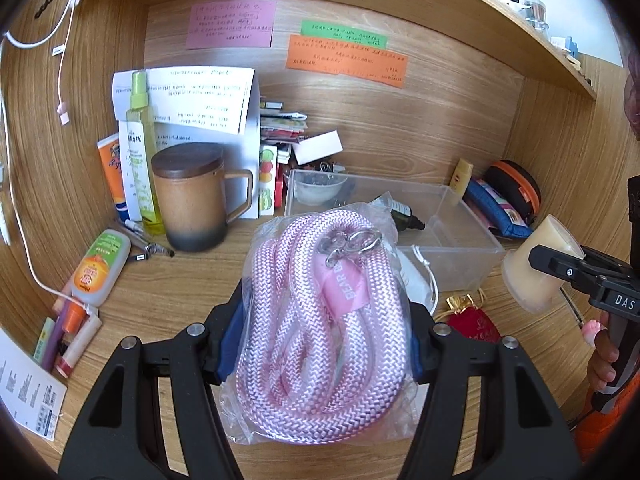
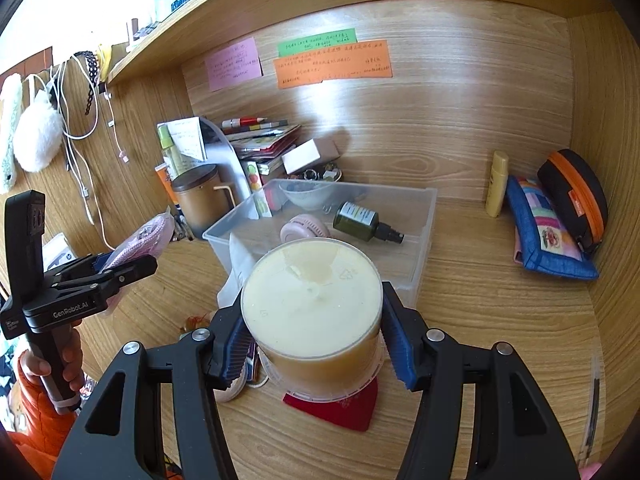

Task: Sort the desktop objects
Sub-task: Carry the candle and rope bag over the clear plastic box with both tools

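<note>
Holding two things up off the surface: your left claw is clamped on one bagged pink rope, your right claw squeezes one cream-filled tub. One clear bin behind holds one green spray bottle, one small bowl and one pink round thing.

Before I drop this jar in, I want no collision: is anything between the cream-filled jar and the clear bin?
Nothing visible blocks the path. The right hand-held gripper holds the cream-filled clear plastic jar just before the clear plastic bin, whose near floor looks free.
</note>
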`<state>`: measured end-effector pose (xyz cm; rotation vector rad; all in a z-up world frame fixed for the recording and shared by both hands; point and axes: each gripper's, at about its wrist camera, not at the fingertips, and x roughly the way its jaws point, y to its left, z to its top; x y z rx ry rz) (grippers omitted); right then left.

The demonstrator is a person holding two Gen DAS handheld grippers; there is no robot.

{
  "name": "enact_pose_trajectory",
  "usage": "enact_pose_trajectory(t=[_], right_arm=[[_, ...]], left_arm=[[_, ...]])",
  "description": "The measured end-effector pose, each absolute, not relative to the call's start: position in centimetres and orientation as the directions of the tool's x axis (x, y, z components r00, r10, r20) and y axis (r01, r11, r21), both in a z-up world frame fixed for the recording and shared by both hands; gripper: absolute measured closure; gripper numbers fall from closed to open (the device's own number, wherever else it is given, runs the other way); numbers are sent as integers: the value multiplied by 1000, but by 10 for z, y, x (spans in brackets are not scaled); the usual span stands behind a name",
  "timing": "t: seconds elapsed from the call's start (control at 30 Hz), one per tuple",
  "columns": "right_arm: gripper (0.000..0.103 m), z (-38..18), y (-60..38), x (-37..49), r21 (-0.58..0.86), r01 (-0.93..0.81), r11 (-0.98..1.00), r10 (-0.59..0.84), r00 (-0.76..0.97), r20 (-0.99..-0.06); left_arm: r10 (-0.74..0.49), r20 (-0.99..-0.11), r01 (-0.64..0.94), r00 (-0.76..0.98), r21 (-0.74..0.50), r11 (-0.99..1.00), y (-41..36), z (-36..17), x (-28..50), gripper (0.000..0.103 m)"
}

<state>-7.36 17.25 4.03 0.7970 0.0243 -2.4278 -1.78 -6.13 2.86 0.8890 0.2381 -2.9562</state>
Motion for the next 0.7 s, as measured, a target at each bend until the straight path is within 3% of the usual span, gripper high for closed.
enact_pose_trajectory(t=[0.7], right_arm=[[49, 61, 162, -123, 145, 519, -843, -508, -678, -531]], left_arm=[[44, -542, 43, -839, -146, -988, -72, 49, -67, 40]])
